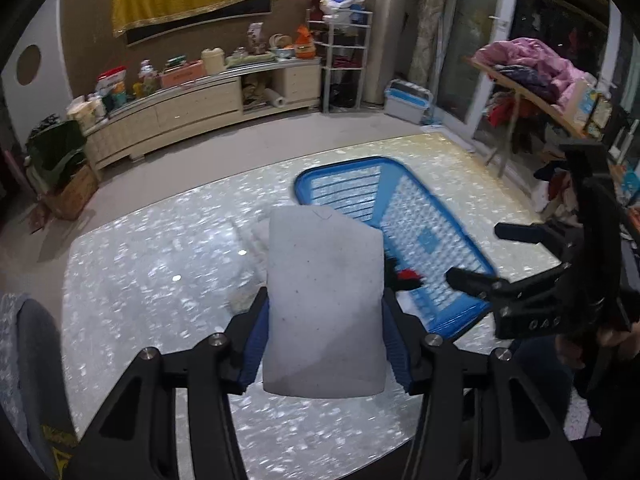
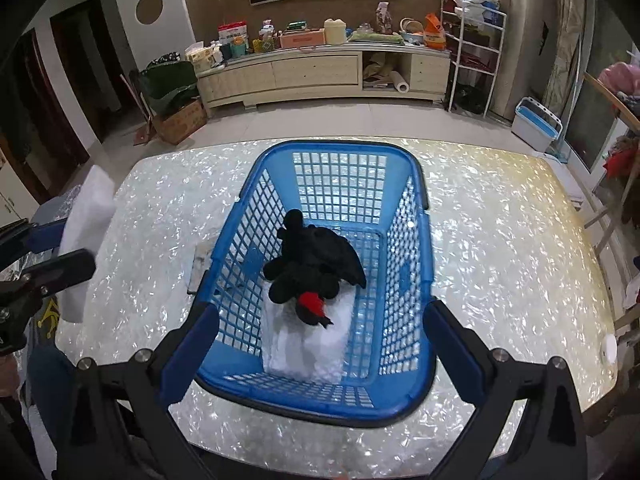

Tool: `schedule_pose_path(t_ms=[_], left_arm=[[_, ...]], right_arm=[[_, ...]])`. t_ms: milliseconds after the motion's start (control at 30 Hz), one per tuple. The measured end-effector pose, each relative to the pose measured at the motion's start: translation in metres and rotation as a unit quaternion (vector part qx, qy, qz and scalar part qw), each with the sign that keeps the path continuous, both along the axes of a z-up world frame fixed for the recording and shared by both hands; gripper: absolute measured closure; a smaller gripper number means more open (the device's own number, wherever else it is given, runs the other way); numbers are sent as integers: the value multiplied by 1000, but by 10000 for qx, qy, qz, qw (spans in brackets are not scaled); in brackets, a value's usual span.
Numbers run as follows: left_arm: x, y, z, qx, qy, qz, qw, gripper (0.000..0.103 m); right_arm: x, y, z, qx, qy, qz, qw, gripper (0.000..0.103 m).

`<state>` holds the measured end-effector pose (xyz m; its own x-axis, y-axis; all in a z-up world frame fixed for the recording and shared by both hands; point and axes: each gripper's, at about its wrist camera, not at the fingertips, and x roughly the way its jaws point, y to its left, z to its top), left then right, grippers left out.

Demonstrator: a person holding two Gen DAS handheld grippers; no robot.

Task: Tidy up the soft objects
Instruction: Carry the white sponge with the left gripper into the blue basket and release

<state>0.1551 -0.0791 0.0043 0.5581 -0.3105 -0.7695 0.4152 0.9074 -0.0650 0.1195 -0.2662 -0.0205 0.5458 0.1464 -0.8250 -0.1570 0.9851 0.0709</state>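
My left gripper is shut on a grey-white foam block and holds it above the table, left of the blue basket. In the right wrist view the same block shows at the far left. The blue basket stands mid-table and holds a black plush toy with a red patch lying on a white foam pad. My right gripper is open and empty above the basket's near rim; it also shows in the left wrist view.
The pearly table carries a flat white piece beside the basket's left wall. Behind stand a long cabinet, a wire shelf and a side table with clothes.
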Motion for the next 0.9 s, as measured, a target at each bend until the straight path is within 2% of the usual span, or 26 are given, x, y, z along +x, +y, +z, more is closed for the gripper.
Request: schedule_pose_path(t_ms=[67, 133, 333, 400, 567, 900], left_arm=[[2, -9, 2, -103, 21, -100, 9999, 53], [4, -18, 1, -38, -4, -152, 9999, 53], [10, -47, -2, 130, -22, -364, 9993, 53], [10, -56, -4, 75, 8, -511, 9987, 52], [22, -82, -14, 182, 113, -739, 9970, 52], [56, -128, -49, 446, 435, -1056, 9925, 52]], right_arm=[[-3, -5, 2, 60, -53, -56, 10000, 1], [-8, -8, 5, 51, -181, -88, 9998, 1], [-15, -20, 5, -376, -360, -482, 9975, 1], [-17, -28, 6, -357, -474, -570, 9966, 1], [-15, -48, 1, -184, -415, -723, 9963, 1], [-1, -68, -19, -175, -231, -862, 9959, 1]])
